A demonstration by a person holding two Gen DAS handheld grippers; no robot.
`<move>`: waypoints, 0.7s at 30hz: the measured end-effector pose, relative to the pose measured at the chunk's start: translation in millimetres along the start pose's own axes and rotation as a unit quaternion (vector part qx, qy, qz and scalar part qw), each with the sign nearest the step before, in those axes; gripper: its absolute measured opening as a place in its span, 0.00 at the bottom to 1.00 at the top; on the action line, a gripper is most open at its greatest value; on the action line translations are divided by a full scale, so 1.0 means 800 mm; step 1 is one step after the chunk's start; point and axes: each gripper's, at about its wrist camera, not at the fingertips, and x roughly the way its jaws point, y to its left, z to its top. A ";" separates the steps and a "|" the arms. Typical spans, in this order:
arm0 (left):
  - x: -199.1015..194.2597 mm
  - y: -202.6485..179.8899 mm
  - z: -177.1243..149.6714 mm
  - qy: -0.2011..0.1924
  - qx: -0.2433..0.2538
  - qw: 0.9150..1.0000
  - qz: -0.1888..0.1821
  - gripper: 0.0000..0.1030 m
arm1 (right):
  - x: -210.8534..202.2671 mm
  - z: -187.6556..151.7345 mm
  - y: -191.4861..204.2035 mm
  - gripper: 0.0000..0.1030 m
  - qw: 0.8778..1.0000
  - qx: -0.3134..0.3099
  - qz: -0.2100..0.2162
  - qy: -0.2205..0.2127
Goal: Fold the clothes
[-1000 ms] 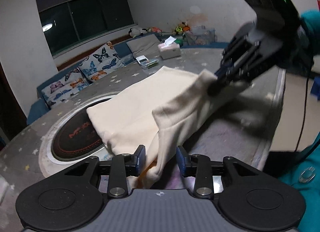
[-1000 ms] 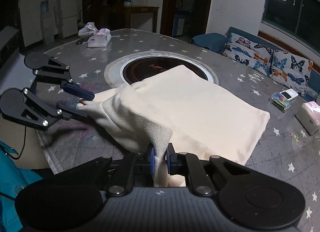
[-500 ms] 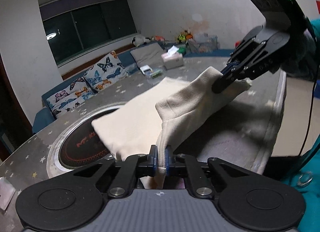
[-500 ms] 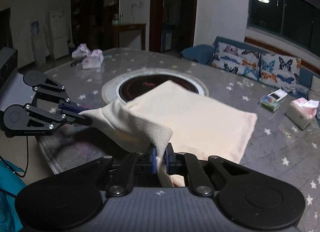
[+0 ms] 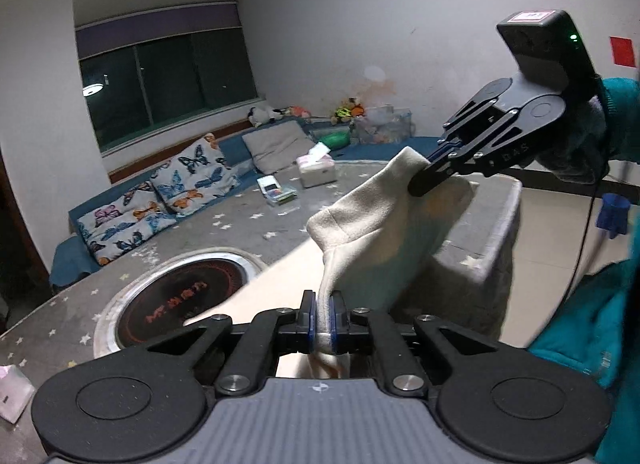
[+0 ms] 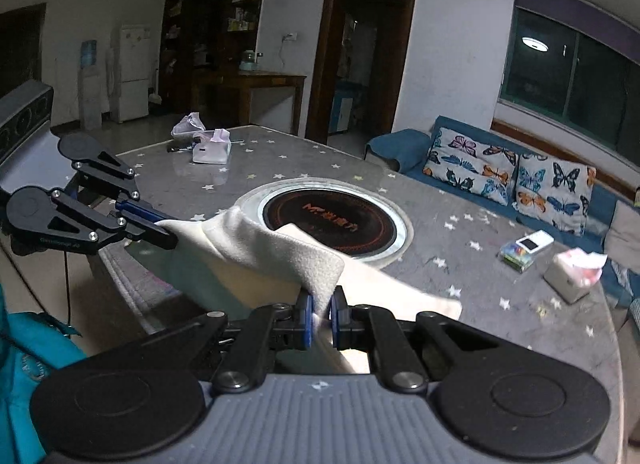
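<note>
Roughly midway: L gripper (image 5: pixel 323 318) & R gripper (image 6: pixel 320 318) each clamp cloth (image 5: pixel 372 232) edge, raised off table (image 6: pixel 460 240); fold-over not laid yet.

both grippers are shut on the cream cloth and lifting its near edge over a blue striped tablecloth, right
Not quite: the tablecloth is grey with small stars, as the right wrist view shows. The left gripper and right gripper are indeed both shut on the cream cloth, lifting its near edge.
</note>
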 end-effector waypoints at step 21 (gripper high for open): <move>0.195 0.151 -0.013 0.110 -0.103 0.985 0.082 0.08 | 0.248 0.034 -0.099 0.10 0.997 0.002 0.002 0.083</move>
